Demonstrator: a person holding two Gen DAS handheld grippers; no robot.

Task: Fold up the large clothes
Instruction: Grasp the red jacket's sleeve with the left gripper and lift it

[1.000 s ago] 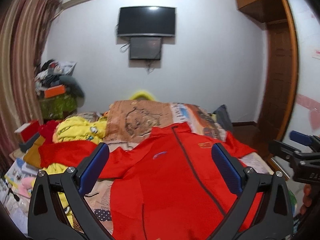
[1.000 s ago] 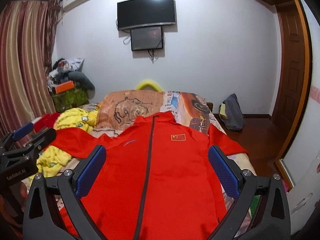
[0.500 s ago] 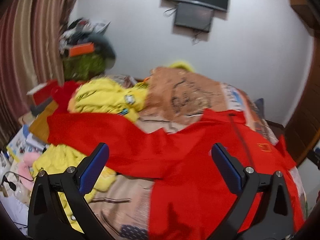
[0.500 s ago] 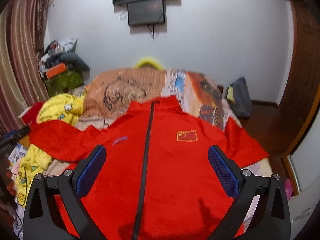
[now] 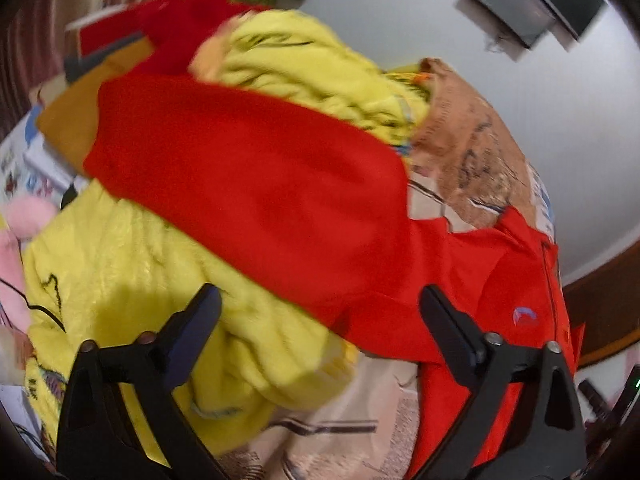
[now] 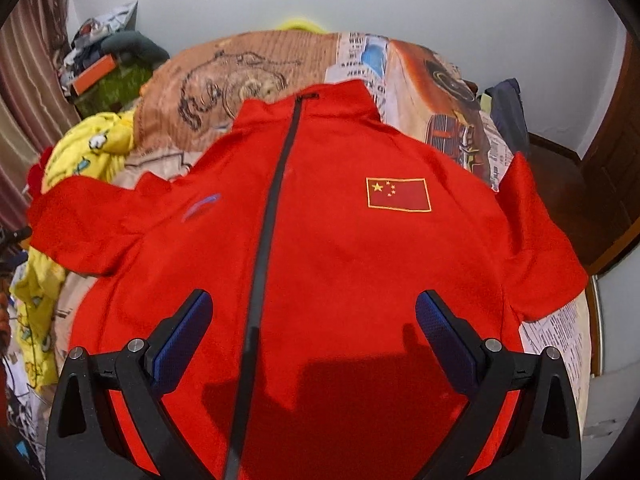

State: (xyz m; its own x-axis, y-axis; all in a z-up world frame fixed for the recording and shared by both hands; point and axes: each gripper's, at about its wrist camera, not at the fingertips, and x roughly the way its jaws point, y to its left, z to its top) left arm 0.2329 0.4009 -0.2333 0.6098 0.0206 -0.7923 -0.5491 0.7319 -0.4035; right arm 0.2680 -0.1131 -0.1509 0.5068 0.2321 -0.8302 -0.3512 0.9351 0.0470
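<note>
A red zip jacket (image 6: 340, 240) lies face up and spread out on the bed, with a dark zipper (image 6: 276, 200) down the middle and a flag patch (image 6: 399, 194) on the chest. My right gripper (image 6: 314, 298) hovers open over its lower front, nothing between the pads. In the blurred, tilted left wrist view, the jacket's left sleeve (image 5: 260, 184) stretches out over a yellow garment. My left gripper (image 5: 320, 296) sits just short of that sleeve's lower edge. Its jaws are closing, still wide, with no cloth pinched between them.
A yellow fleece garment (image 5: 132, 264) is heaped along the bed's left side under the sleeve. The printed bed cover (image 6: 248, 68) shows beyond the collar. Boxes and clutter (image 6: 108, 68) stand at the far left, a dark bag (image 6: 506, 108) and a wooden door at the right.
The left gripper has swung left and downward with a roll, from over the jacket's body to its left sleeve. The right gripper has dropped closer to the jacket's front.
</note>
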